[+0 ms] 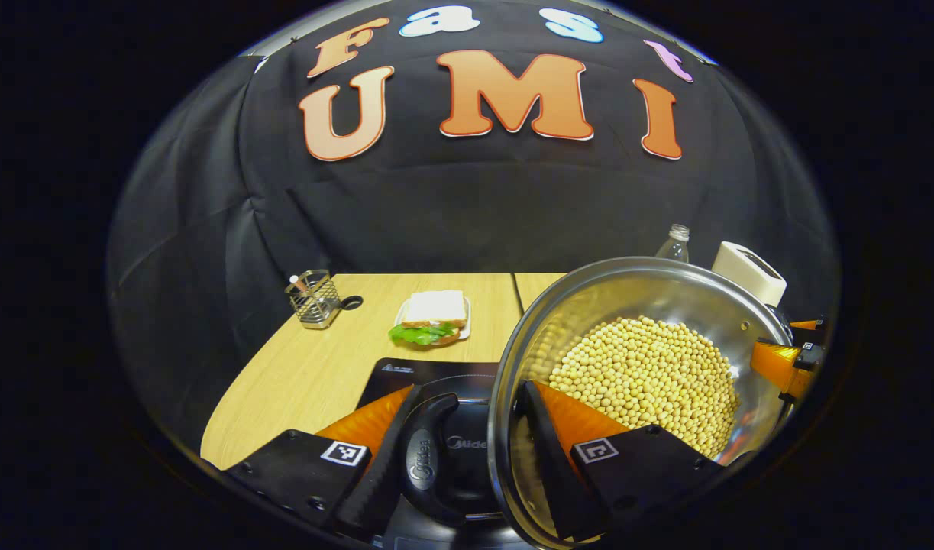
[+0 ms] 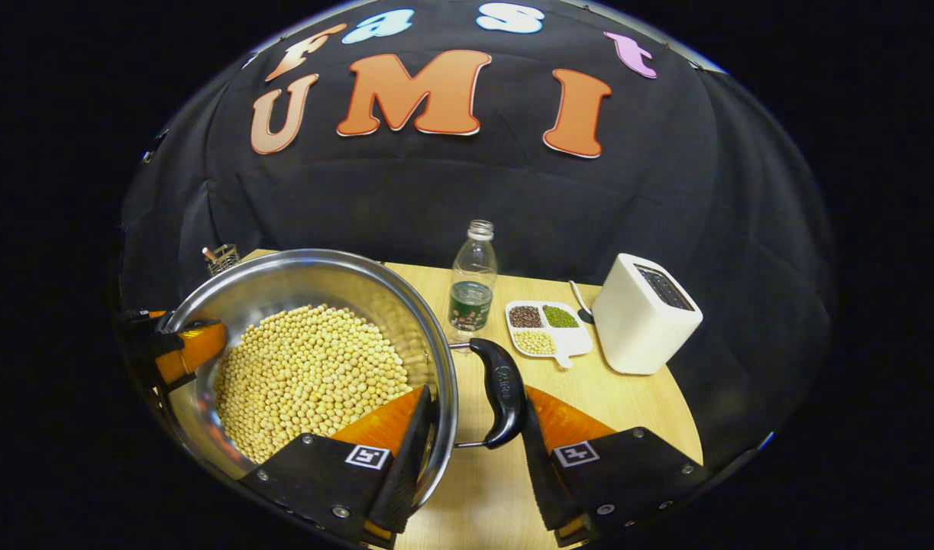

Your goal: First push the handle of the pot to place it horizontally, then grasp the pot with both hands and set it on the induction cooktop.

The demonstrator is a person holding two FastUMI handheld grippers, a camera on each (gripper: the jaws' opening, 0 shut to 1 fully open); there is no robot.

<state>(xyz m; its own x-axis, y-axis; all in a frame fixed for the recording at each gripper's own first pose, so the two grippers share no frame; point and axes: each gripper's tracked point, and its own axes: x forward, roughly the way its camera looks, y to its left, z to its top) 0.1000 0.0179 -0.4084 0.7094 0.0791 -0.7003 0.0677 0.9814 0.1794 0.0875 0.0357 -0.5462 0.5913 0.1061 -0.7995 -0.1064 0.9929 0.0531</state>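
A steel pot [image 1: 650, 286] filled with yellow soybeans [image 1: 650, 378] is held between both grippers. My left gripper [image 1: 476, 403] is shut across the pot's left side: one finger lies inside the wall, the other presses the black side handle [image 1: 430, 458]. Under that handle lies the black induction cooktop [image 1: 405, 373]; I cannot tell whether the pot rests on it. In the right gripper view my right gripper [image 2: 478, 399] is likewise shut over the rim [image 2: 436, 359] and the other black handle [image 2: 501, 393]. Each gripper's orange fingers [image 1: 776, 360] show at the pot's far side in the other's view.
On the wooden table [image 1: 314, 374] stand a wire holder [image 1: 314, 299] and a sandwich on a plate [image 1: 434, 317]. Right of the pot are a clear bottle [image 2: 473, 286], a divided dish of beans [image 2: 547, 327] and a white toaster [image 2: 644, 313].
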